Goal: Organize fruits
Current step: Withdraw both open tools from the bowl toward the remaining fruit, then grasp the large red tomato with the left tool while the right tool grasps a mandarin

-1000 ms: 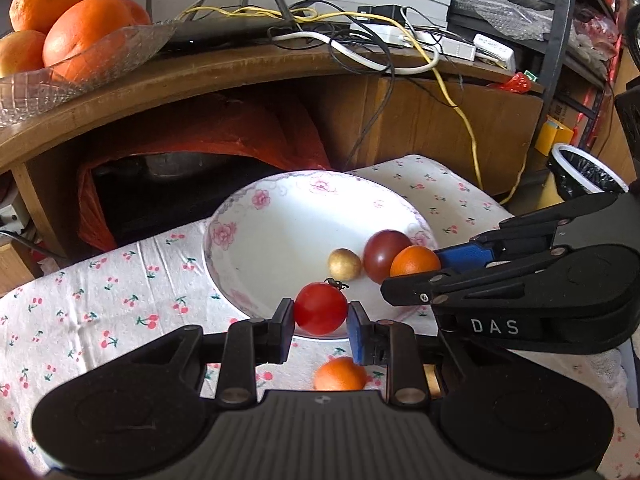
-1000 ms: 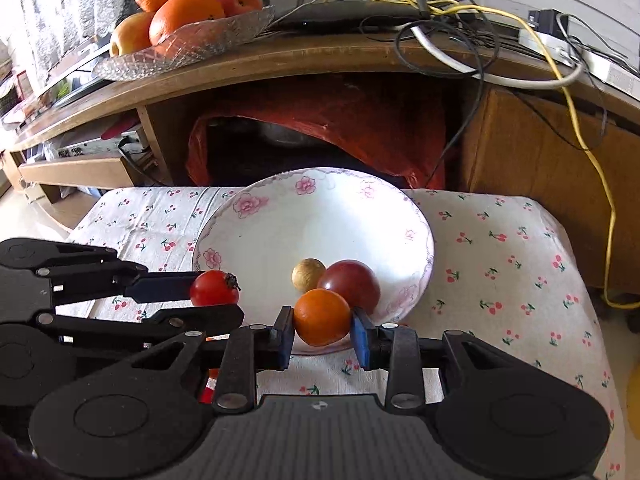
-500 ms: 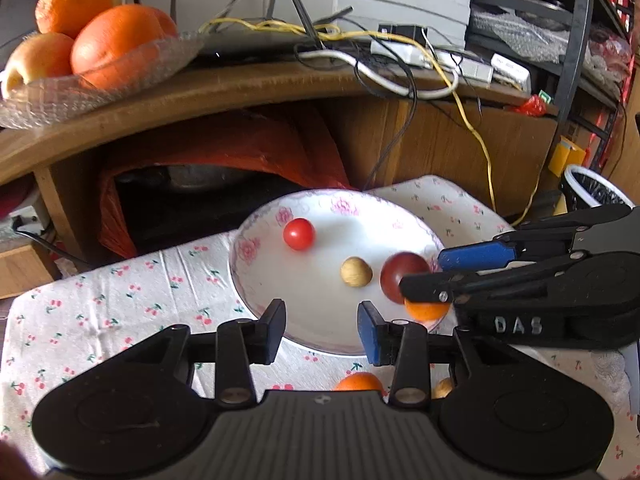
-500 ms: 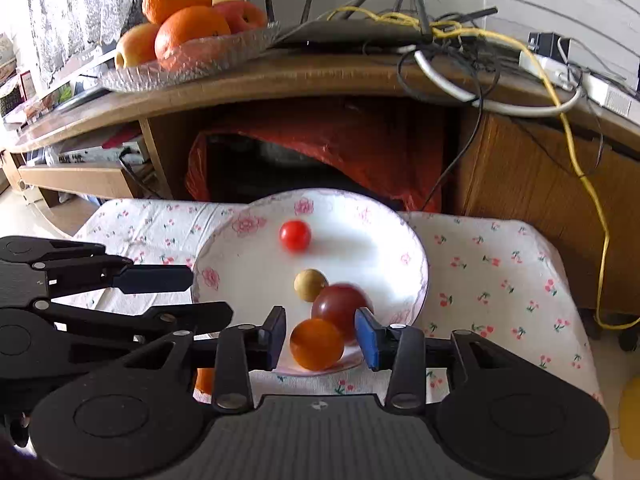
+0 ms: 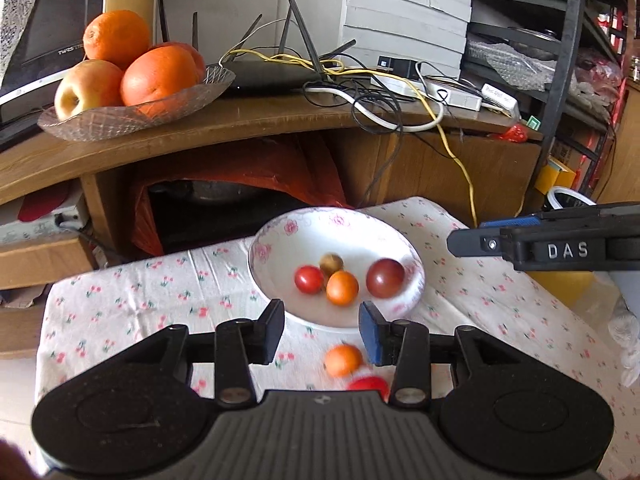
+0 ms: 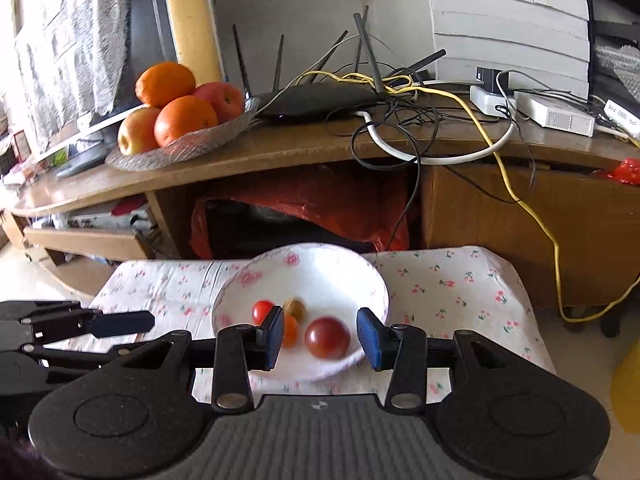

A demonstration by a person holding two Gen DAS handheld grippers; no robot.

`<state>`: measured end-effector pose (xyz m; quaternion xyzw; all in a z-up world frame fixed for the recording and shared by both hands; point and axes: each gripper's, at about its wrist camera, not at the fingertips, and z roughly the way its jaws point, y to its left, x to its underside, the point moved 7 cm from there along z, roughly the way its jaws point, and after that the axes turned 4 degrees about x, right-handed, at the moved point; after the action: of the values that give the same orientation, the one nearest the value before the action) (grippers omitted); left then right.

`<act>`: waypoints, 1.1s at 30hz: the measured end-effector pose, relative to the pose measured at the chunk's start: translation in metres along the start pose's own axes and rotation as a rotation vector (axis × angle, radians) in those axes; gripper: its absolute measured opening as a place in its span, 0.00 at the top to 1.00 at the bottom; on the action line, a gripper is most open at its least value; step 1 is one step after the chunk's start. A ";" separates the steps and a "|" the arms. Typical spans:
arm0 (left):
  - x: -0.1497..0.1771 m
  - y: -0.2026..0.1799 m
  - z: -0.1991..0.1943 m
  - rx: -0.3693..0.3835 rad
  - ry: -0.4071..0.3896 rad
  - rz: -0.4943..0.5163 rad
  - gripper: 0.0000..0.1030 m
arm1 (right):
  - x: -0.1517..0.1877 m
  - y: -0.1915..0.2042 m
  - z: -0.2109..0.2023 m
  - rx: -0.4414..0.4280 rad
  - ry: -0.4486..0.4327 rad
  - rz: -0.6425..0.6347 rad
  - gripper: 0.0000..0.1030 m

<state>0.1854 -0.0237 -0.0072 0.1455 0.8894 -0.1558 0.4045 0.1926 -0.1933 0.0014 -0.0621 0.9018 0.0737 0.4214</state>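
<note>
So far you have four small fruits in the bowl (image 5: 412, 276) mid-desk. An orange fruit (image 5: 343, 360) and a red one (image 5: 370, 383) remain on the cloth near the front edge. Your left tool (image 5: 322, 330) and right tool (image 6: 320, 334) are spread wide, empty.

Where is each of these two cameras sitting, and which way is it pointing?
Left wrist view: rides on the left gripper, looking forward along its open fingers at the floral bowl; the right gripper pokes in from the right.
Right wrist view: rides on the right gripper, fingers open, facing the same bowl; the left gripper shows at left.
Both share the bowl, its dark red tomato, and the wooden shelf.
</note>
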 end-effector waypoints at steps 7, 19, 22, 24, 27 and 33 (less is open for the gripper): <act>0.022 -0.013 -0.027 0.033 0.025 -0.039 0.51 | 0.037 0.011 -0.026 0.011 0.073 -0.020 0.63; 0.054 -0.007 -0.026 0.021 0.107 -0.007 0.48 | 0.093 0.042 -0.004 -0.017 0.211 -0.079 0.60; 0.057 0.003 -0.021 0.016 0.124 -0.025 0.48 | 0.095 0.043 0.010 -0.027 0.222 -0.079 0.60; 0.057 0.006 -0.019 0.018 0.129 -0.028 0.48 | 0.095 0.046 0.016 -0.041 0.230 -0.084 0.60; 0.057 0.008 -0.015 0.028 0.132 -0.033 0.48 | 0.094 0.052 0.024 -0.055 0.231 -0.098 0.60; 0.056 0.005 -0.009 0.042 0.142 -0.009 0.48 | 0.098 0.060 0.039 -0.072 0.263 -0.113 0.66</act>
<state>0.1455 -0.0078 -0.0453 0.1607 0.9129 -0.1654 0.3367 0.1492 -0.1319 -0.0939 -0.1372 0.9410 0.0734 0.3006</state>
